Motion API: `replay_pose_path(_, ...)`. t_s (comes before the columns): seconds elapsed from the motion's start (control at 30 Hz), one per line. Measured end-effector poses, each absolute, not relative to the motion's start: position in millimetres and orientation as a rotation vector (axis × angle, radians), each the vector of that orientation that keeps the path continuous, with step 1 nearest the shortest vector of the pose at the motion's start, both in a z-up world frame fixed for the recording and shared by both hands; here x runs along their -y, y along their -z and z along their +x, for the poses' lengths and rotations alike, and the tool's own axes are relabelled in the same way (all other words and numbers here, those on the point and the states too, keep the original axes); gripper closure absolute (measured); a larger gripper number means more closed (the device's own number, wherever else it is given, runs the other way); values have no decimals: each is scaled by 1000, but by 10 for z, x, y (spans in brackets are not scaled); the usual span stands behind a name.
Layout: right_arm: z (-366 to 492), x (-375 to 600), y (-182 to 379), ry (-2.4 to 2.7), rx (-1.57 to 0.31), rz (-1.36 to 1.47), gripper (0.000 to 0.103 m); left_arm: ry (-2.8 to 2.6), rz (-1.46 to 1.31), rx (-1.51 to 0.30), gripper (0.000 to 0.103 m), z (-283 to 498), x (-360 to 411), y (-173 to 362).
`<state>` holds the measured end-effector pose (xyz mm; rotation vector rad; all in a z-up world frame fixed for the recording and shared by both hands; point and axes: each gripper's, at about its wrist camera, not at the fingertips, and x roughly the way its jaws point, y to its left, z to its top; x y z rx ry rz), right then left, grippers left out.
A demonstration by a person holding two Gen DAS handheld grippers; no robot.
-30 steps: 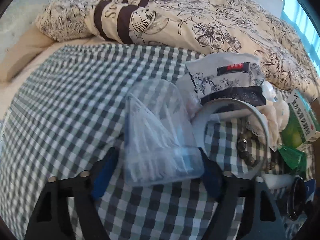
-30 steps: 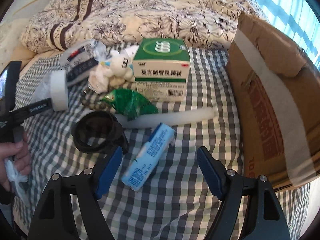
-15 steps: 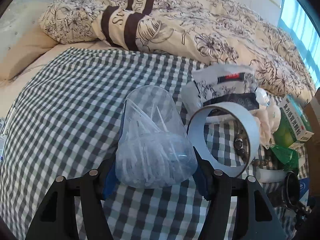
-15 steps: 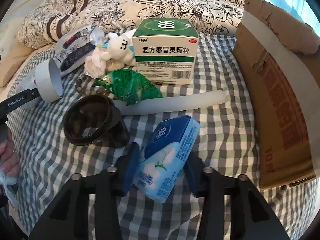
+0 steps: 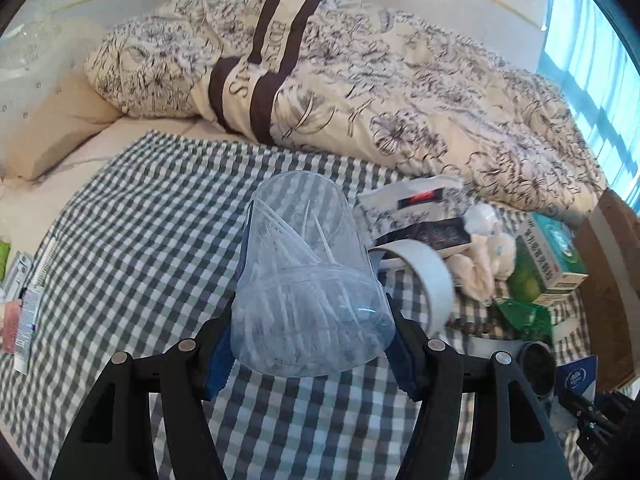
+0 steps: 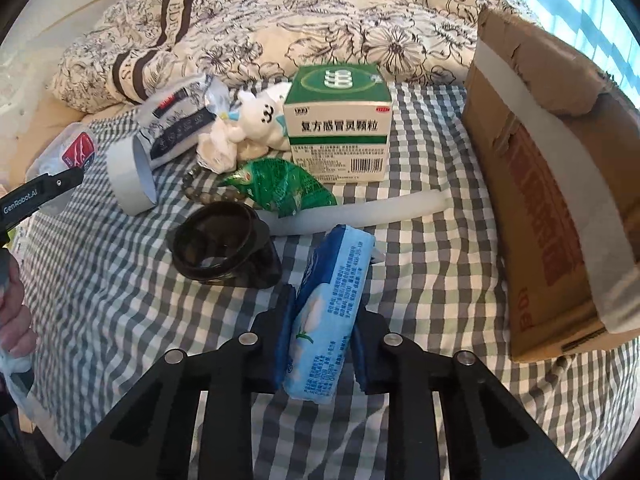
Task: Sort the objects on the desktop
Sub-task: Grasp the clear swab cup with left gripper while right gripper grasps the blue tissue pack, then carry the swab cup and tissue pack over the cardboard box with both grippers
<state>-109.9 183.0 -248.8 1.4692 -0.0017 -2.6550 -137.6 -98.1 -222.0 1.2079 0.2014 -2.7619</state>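
- The left gripper (image 5: pixel 310 344) is clamped on a clear plastic container (image 5: pixel 308 280), blue pads pressed to its sides. The container is lifted above the checked cloth (image 5: pixel 140 248), near the cloth's middle, and holds a heap of thin white sticks; what they are I cannot tell.
- Only the left view shows, at the cloth's left edge, a few small flat packets (image 5: pixel 22 320), too blurred to name.
- Just right of the container a white tape roll (image 5: pixel 432 276) stands on edge, with a printed pouch (image 5: pixel 416 216) behind it, then a white plush toy (image 5: pixel 488 248) toward the far edge.
- Right of the toy stands a green medicine box (image 5: pixel 548 256), closed, with a green foil packet (image 5: pixel 524 316) in front of it.
- In the right view a black jar (image 6: pixel 224 244) lies on its side beside the foil packet, mouth toward the camera; its contents cannot be made out. A white foam stick (image 6: pixel 360 212) lies across the cloth behind it.
- The right gripper (image 6: pixel 322 340) is closed on a blue tissue pack (image 6: pixel 330 312), held off the cloth near its front edge, long side pointing away.
- Only the right view shows fully the cardboard box (image 6: pixel 560 208) at the cloth's right edge; its inside is hidden.
- The right view also shows a person's hand (image 6: pixel 12 312) at the far left.
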Motion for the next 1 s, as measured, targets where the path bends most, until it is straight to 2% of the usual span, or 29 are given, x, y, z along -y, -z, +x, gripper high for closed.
replay_pose_path(1.0, -378, -1852, 1082, 2737, 53, 1037, 81, 2975, 957, -145, 38, -283, 436, 858)
